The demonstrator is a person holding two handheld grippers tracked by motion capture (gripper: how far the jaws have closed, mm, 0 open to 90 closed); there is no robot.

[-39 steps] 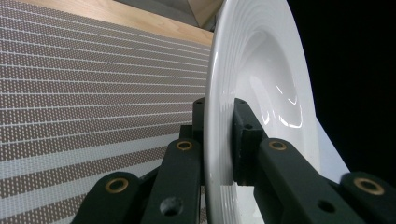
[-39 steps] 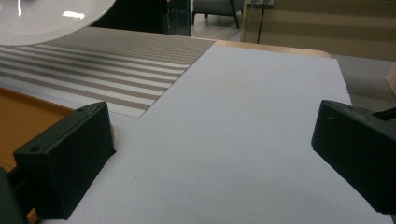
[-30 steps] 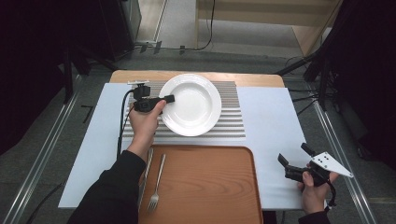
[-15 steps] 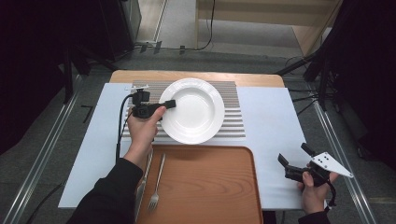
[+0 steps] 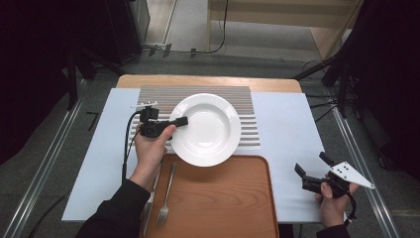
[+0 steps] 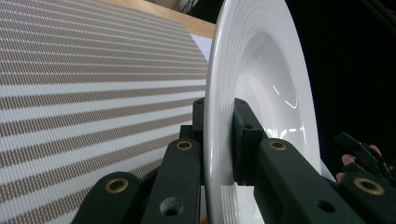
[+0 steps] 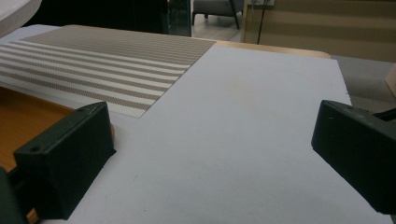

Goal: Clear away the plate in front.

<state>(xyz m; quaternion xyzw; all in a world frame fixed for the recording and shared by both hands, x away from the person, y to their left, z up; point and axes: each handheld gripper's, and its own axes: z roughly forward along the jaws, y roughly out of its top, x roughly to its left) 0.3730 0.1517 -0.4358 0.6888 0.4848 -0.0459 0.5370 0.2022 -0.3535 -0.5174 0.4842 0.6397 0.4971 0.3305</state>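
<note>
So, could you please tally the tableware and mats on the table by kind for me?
Plate: 1
Fork: 1
Knife: 1, mostly hidden by the sleeve, so the kind is a guess
Wooden tray: 1
Striped placemat: 1
Total: 5

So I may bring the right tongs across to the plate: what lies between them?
In the high view, bare white sheet, the mat's corner and the tray's corner lie between right tongs and plate.

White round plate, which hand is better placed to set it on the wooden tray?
Left: the left gripper is shut on the white round plate; the right gripper waits open, apart.
</note>
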